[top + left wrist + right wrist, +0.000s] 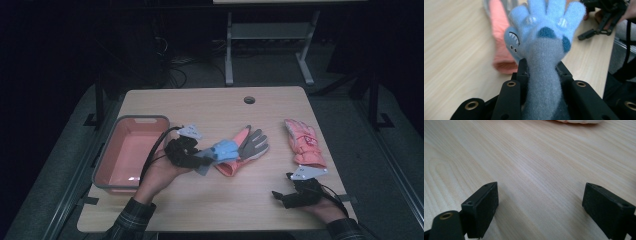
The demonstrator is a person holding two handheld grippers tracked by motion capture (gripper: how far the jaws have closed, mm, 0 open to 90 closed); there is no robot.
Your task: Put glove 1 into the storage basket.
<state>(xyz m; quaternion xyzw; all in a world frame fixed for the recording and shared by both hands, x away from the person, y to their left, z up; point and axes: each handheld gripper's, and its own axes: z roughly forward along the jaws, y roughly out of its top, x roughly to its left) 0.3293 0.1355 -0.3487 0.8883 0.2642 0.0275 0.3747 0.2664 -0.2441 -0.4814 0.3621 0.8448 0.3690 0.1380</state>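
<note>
A fuzzy light-blue glove (224, 149) with a grey cuff and a small shark face on its thumb hangs above the table. My left gripper (204, 161) is shut on its cuff. In the left gripper view the glove (544, 27) rises from between the black jaws of the left gripper (541, 68), fingers spread. An orange and grey glove (250, 146) lies flat on the table just beyond it, with its orange cuff (500, 42) under the blue one. My right gripper (280, 196) rests near the table's front right; its jaws (540, 202) stand wide open over bare wood.
A pink bin (106, 160) with a grey rim stands at the table's left edge, with nothing in it. A pink padded glove (304, 142) lies at the right, its edge (579, 121) just ahead of the right gripper. A cable hole (249, 99) sits near the far edge.
</note>
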